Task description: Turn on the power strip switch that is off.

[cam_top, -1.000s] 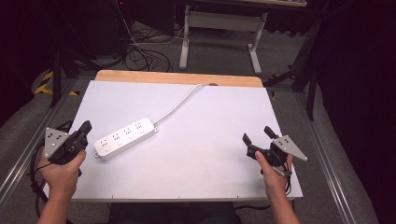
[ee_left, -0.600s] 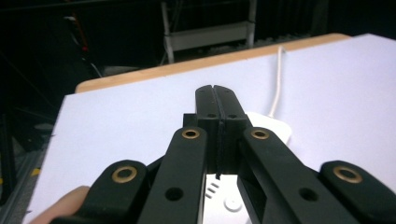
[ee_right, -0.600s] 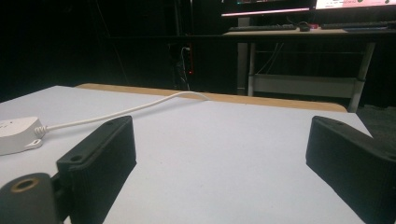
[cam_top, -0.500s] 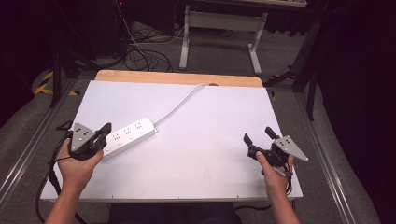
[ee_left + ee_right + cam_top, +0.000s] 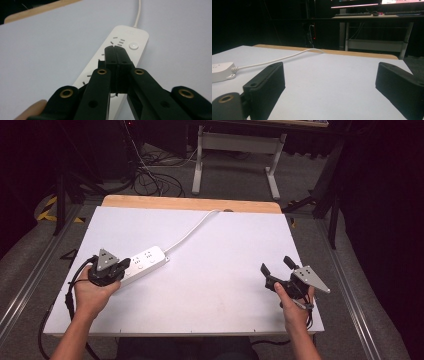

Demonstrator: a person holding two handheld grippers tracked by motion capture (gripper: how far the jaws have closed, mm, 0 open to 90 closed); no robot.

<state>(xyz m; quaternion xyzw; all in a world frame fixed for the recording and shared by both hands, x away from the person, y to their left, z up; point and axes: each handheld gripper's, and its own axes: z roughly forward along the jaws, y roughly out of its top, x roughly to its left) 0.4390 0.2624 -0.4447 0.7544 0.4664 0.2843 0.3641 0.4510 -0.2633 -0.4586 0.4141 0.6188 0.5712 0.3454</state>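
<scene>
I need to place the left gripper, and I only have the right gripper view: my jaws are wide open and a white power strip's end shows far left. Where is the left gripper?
Observer: The left gripper is over the near end of the power strip.
Operator: Are its jaws open?
Observer: No, the left gripper view shows them pressed together above the strip's sockets.
Operator: Is anything between them?
Observer: Nothing; the round button lies just past the jaw tips.

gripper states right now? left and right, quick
Left gripper: closed, empty, jaws pressed together over the power strip.
Right gripper: open, empty, above the table.
</scene>
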